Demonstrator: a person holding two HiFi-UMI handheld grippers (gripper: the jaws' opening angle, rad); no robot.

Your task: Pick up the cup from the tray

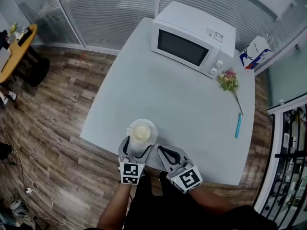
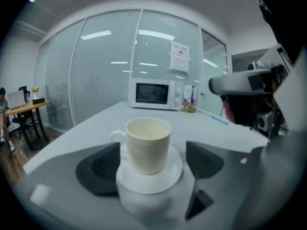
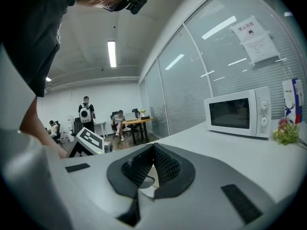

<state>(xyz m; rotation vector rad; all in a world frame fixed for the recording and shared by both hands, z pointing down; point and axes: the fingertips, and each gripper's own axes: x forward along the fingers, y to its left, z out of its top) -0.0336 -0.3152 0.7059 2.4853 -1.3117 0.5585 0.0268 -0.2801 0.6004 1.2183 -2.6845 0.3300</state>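
A cream cup (image 1: 140, 133) stands upright on a white saucer (image 1: 153, 128) near the front edge of the white table (image 1: 182, 95). My left gripper (image 1: 138, 148) is open, with its jaws wide on either side of the cup (image 2: 147, 145) and saucer (image 2: 173, 174). The cup's handle points toward the left pad (image 2: 100, 169), and neither pad presses on the cup. Just right of the saucer, my right gripper (image 1: 165, 152) sits shut at the table edge. In the right gripper view its ribbed pads (image 3: 163, 166) meet with nothing between them.
A white microwave (image 1: 192, 40) stands at the table's far side. A small bunch of flowers (image 1: 229, 80) and a blue pen (image 1: 237, 125) lie to the right. A paper bag (image 1: 256, 51) sits behind the table. Wood floor (image 1: 57, 128) lies to the left, and glass walls stand behind.
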